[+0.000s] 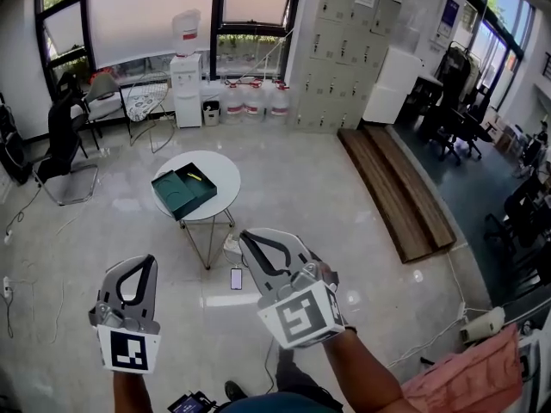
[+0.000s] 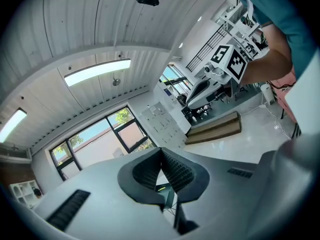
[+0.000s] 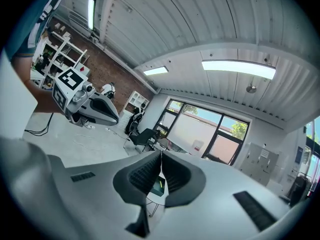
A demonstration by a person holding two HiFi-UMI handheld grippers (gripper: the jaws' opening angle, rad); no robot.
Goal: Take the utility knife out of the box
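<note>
An open dark green box (image 1: 183, 191) sits on a small round white table (image 1: 219, 172) some way ahead of me. A yellow utility knife (image 1: 195, 176) lies in the box near its far edge. Both grippers are held in the air well short of the table. My left gripper (image 1: 148, 259) is shut with nothing between its jaws. So is my right gripper (image 1: 244, 235). In the left gripper view the shut left gripper (image 2: 161, 152) points toward the table, and a sliver of the green box (image 2: 162, 188) shows below the tips. In the right gripper view the right gripper (image 3: 161, 154) is shut above the box (image 3: 159, 184).
A phone (image 1: 236, 278) and cables lie on the floor by the table's legs. Black chairs (image 1: 65, 140) stand at the left. A water dispenser (image 1: 187, 89) and grey lockers (image 1: 344, 54) line the far wall, and a low wooden platform (image 1: 396, 188) runs along the right.
</note>
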